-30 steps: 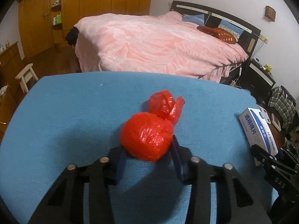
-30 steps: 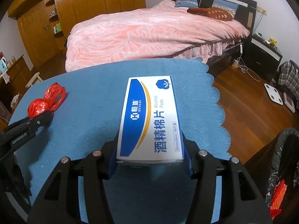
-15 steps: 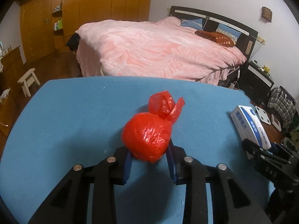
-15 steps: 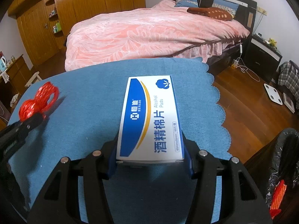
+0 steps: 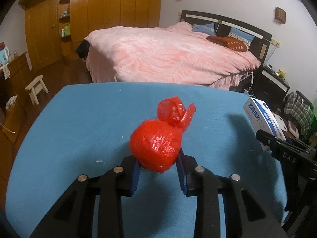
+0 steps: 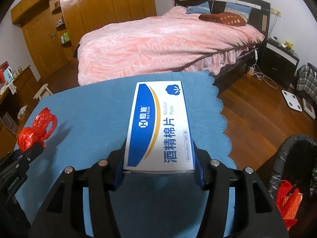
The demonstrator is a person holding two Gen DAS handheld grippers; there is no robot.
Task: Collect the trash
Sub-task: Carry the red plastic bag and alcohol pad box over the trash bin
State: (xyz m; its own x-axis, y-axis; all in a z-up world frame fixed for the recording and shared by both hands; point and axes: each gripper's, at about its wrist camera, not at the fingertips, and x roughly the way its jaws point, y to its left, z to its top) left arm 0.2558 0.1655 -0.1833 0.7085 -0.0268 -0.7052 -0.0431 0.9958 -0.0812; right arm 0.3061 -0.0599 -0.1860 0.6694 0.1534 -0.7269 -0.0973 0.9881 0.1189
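Observation:
A knotted red plastic bag (image 5: 157, 146) hangs just above the blue table cloth (image 5: 79, 123), and my left gripper (image 5: 159, 169) is shut on its round lower part. The same red plastic bag (image 6: 34, 132) shows at the left edge of the right wrist view. A white and blue alcohol pads box (image 6: 158, 127) is lifted off the cloth, with my right gripper (image 6: 159, 166) shut on its near end. The alcohol pads box (image 5: 263, 121) also appears at the right of the left wrist view.
A black trash bag (image 6: 293, 170) with red and orange litter inside stands on the wooden floor at the lower right. A bed with a pink cover (image 5: 168, 55) lies beyond the table. A small white stool (image 5: 36, 88) and a white scale (image 6: 292, 103) sit on the floor.
My left gripper closed on the red bag and lifted it off the cloth. My right gripper rose a little with the box, whose shadow now falls clear below it.

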